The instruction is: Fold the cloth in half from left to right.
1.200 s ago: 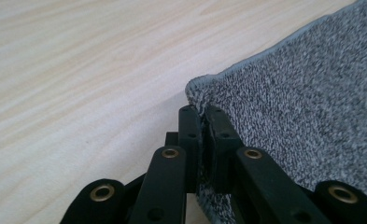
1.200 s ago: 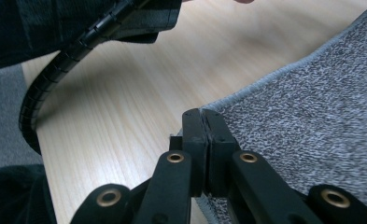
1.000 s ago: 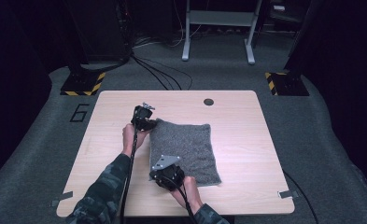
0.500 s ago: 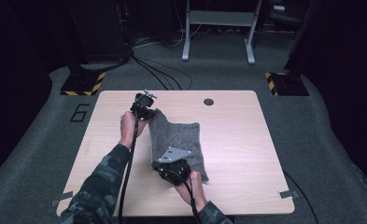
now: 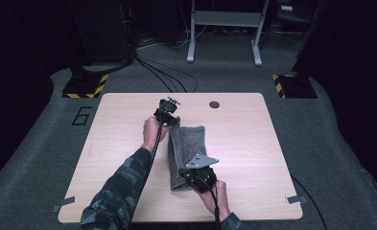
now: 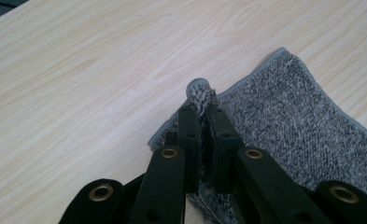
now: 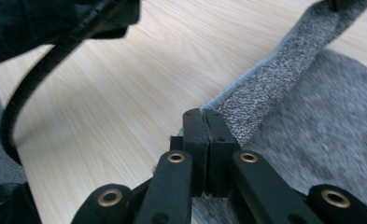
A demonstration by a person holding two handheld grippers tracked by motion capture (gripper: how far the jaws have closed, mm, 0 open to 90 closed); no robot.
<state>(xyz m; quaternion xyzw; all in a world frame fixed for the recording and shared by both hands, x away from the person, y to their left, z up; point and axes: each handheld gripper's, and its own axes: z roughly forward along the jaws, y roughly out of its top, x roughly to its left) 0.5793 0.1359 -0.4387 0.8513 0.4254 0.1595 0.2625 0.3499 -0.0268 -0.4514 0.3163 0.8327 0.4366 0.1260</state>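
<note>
We are seeing both grippers clamping the grey towel (image 5: 188,143) mid-table: left gripper (image 6: 201,109) pinching its 12 o'clock corner, right gripper (image 7: 203,122) biting the 6 o'clock edge, its pinch point hiding between the jaws.

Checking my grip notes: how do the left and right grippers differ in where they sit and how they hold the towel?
The left gripper pinches the far corner of the grey towel; the right gripper pinches the near corner. A tuft of cloth pokes past the left gripper's jaws; none shows past the right gripper's. Both are shut on the towel's left side, over the wooden table.
</note>
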